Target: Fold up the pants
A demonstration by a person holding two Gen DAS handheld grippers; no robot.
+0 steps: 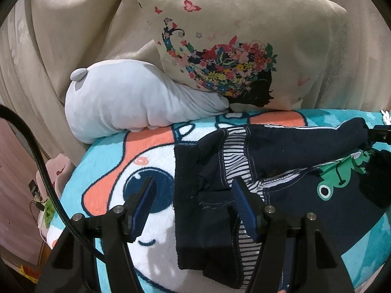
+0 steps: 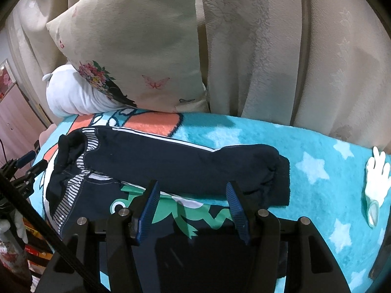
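Left gripper (image 1: 193, 202) low over the waistband end of the navy cotton pants with striped lining and green frog print (image 1: 293, 161), 2 blue pads spread wide, gripping nothing. Right gripper (image 2: 193, 202) above the near leg, likewise wide apart and empty. Pants spread on the turquoise fleece blanket with cartoon print (image 2: 317, 146), long axis left to right, waistband left, cuffs right; far leg apparently folded over. Behind: cream floral cushion (image 1: 244, 36), grey plush toy (image 1: 117, 97).

navy pants (image 2: 171, 161) with green frog, turquoise starred blanket (image 2: 317, 151)
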